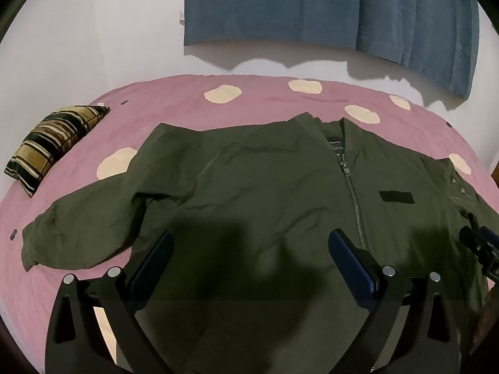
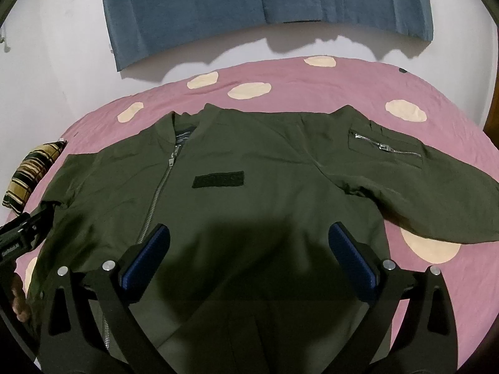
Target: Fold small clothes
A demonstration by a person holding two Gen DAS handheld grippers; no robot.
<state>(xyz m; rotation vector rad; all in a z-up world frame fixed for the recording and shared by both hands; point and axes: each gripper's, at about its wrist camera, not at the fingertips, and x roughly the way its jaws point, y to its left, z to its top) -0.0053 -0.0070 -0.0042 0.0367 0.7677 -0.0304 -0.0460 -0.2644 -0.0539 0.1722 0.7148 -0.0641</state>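
An olive green zip jacket [image 1: 255, 180] lies flat and face up on a pink bedsheet [image 1: 174, 106], collar at the far side, both sleeves spread out. It also shows in the right wrist view [image 2: 268, 162], with a zipped sleeve pocket [image 2: 383, 146]. My left gripper [image 1: 251, 243] is open and empty, above the jacket's left half near the hem. My right gripper [image 2: 249, 237] is open and empty, above the right half. The right gripper's tip shows at the left wrist view's right edge [image 1: 480, 246].
A striped black and gold pillow [image 1: 53, 146] lies at the bed's left edge. A blue curtain [image 1: 327, 9] hangs on the white wall behind the bed. The pink sheet [image 2: 312, 74] has cream spots.
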